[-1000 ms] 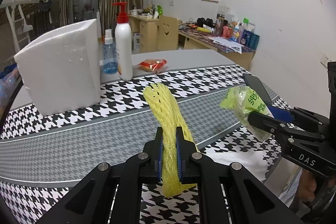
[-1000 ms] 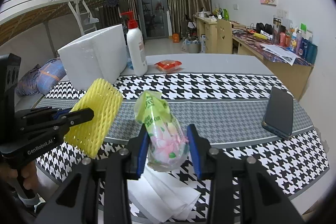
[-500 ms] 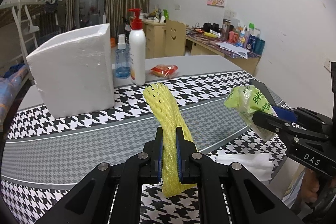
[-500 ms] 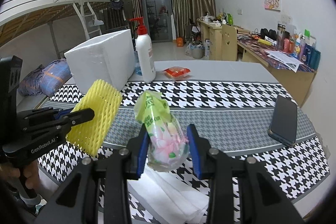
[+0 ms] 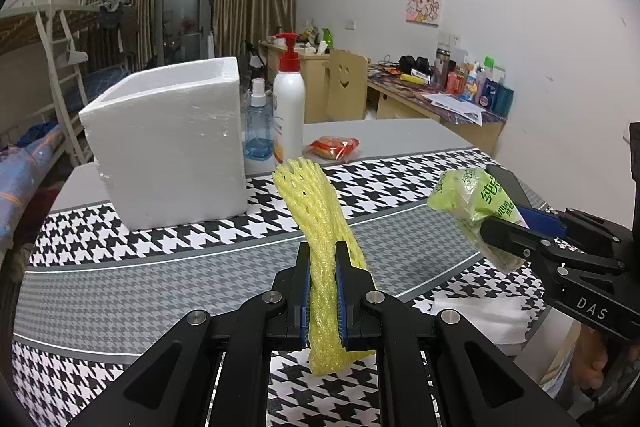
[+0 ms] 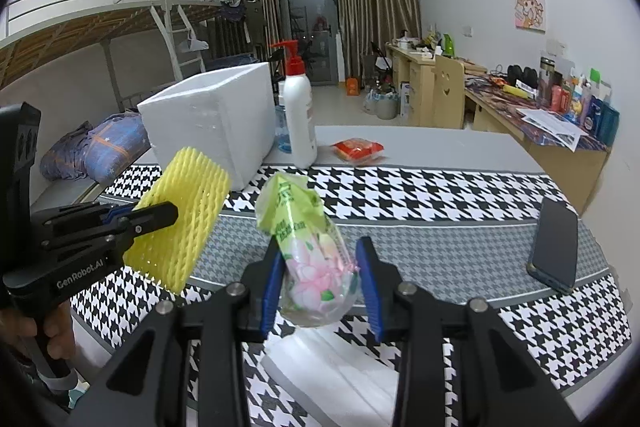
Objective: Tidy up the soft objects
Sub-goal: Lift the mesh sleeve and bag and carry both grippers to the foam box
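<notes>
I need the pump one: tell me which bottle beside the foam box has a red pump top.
The taller white bottle, right of the foam box. The shorter blue spray bottle beside it has a white nozzle instead.

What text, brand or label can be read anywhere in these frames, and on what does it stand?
"DAS": right gripper body.
"GenRobot.AI": left gripper body.
Green print on the tissue pack: not legible.
Pump bottle label: too small.
Red snack packet: unreadable.

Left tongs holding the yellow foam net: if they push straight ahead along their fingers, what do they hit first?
Probably the tablecloth: the left tongs tilt downward, shut on the yellow foam net, with only bare cloth ahead. The white foam box sits left of that line, the pump bottle farther back. Depth is uncertain.
</notes>
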### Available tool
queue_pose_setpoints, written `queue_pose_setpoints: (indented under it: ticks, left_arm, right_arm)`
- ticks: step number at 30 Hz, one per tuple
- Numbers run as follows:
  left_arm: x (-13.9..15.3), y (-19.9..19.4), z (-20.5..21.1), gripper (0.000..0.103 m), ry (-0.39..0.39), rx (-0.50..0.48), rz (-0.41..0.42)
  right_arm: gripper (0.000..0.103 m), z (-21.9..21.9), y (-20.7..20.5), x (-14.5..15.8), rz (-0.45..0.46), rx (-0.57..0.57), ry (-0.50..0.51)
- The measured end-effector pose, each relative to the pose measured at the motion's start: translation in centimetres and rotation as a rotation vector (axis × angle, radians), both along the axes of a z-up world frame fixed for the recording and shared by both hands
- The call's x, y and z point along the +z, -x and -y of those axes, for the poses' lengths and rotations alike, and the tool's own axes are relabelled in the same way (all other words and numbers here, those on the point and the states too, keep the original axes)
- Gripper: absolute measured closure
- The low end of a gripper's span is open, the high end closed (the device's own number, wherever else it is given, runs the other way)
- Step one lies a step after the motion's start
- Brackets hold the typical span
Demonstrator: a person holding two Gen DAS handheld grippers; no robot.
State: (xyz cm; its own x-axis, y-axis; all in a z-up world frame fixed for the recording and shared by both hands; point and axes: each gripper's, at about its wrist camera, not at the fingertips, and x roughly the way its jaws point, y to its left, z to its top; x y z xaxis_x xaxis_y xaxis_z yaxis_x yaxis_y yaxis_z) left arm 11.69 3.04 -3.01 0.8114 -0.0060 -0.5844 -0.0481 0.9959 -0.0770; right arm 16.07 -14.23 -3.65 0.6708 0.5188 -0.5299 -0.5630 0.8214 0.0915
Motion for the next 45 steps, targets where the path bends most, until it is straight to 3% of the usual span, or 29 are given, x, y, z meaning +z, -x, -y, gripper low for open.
queue_pose_setpoints:
  ticks: [45]
  left_arm:
    - [2.5, 1.9, -5.6, 0.092, -0.046, 0.095, 0.088]
  right_arm:
    - [0.062, -6.4, 1.0, 2.8, 0.058, 0.074, -0.008]
